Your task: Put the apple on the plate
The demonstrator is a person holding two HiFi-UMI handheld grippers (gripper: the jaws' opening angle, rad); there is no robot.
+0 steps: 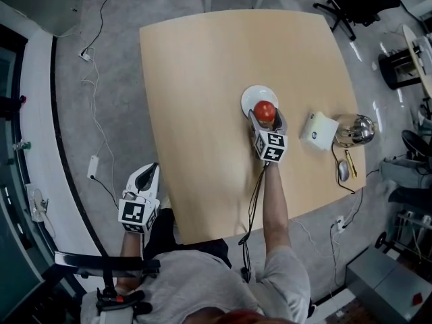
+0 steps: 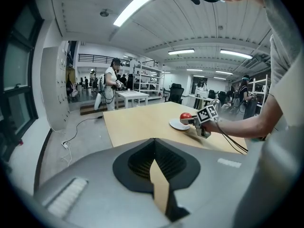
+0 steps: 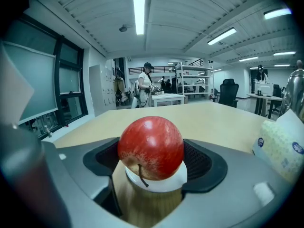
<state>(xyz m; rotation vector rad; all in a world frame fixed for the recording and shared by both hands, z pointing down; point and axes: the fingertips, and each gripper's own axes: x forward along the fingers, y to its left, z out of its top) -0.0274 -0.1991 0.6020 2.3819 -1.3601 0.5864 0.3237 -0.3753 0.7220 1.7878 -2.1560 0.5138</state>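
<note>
— What has the right gripper (image 1: 266,117) got?

— The apple (image 3: 151,147). Its jaws are closed on the two sides of the fruit, and the stalk points back toward the gripper's camera.

— And where is the apple over the table?

— At the near edge of the plate (image 1: 252,97). From the right gripper view the white plate shows just under and behind the fruit. I cannot tell whether the apple touches it or hangs just above.

— The plate itself?

— Small, round and white, a little right of the middle of the table (image 1: 202,86), which is pale wood.

— Anything else close by?

— To the right of the gripper there is a white box (image 1: 318,130), and just beyond it a shiny metal pot (image 1: 355,130). Nearer the table's edge lie a mouse (image 1: 343,171) and a yellow pen (image 1: 351,162) side by side. A cable (image 1: 254,201) runs from the gripper back along the forearm.

— The left gripper (image 1: 150,174)?

— Off the table, beside its near left corner and over the grey floor (image 1: 115,79). Its jaws are drawn almost together, with only a thin slit between them and nothing in it. It is well apart from the apple and the plate.

— And farther out?

— A power strip (image 1: 93,167) with its lead lies on the floor to the left.
</note>
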